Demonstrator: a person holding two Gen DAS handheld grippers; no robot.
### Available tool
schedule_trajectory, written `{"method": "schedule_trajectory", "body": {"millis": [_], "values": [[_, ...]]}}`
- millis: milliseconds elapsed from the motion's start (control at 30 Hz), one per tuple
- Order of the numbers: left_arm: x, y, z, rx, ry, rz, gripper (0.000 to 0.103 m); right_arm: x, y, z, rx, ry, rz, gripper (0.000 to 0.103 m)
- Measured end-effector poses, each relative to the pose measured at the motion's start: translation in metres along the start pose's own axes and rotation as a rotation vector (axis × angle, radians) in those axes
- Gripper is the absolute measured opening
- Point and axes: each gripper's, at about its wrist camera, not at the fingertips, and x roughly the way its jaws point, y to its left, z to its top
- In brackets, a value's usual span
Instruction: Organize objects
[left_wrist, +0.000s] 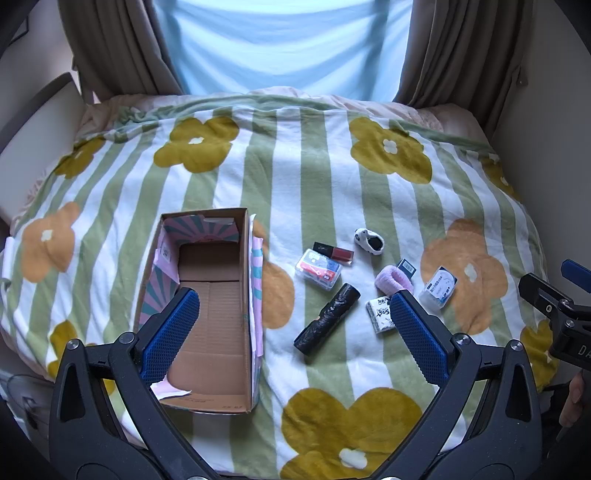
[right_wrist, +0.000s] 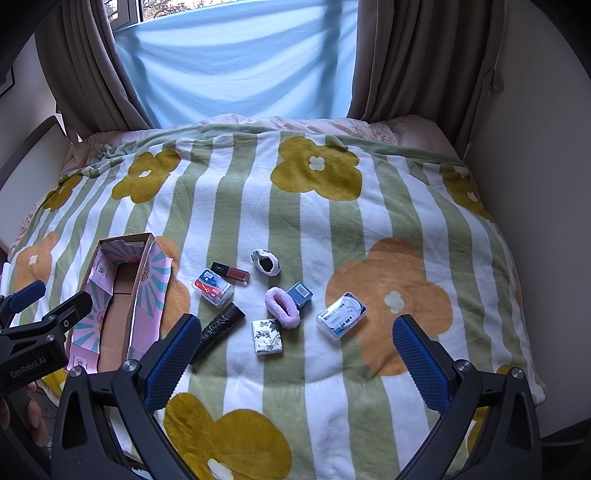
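Sitting empty ahead of my left fingers (left_wrist: 295, 325), the cardboard box (left_wrist: 212, 314) is waiting with its near end under the left pad, while everything I am meant to organize is lying loose on the bed's striped blanket (right_wrist: 332, 229), out beyond my right fingers (right_wrist: 295, 354). Both pairs are spread wide and holding nothing.

I am counting eight loose things, one of each: a black roll (right_wrist: 218, 332), a tissue pack (right_wrist: 267, 336), a pink fuzzy band (right_wrist: 282, 307), a dark blue little box (right_wrist: 300, 293) touching that band, a clear case with red and blue inside (right_wrist: 213, 288), a red lipstick (right_wrist: 231, 272) just beside it, a cow-patterned pouch (right_wrist: 266, 262), and a clear case with a white label (right_wrist: 341, 315).

I am judging the soft blanket the main risk: pressing down could sink a thing or roll the black roll away. Closing on the band could drag the blue box too. Bumping the light box could tip it.
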Motion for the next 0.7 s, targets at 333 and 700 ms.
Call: {"method": "schedule_trajectory", "body": {"millis": [333, 700], "values": [[0.000, -0.006, 0.000, 0.022, -0.004, 0.002, 0.102, -0.001, 0.000, 0.001, -0.001, 0.001, -0.001, 0.103], [-0.003, -0.010, -0.004, 0.028, -0.004, -0.008, 0.102, -0.003, 0.000, -0.001, -0.003, 0.002, 0.001, 0.103]]}}
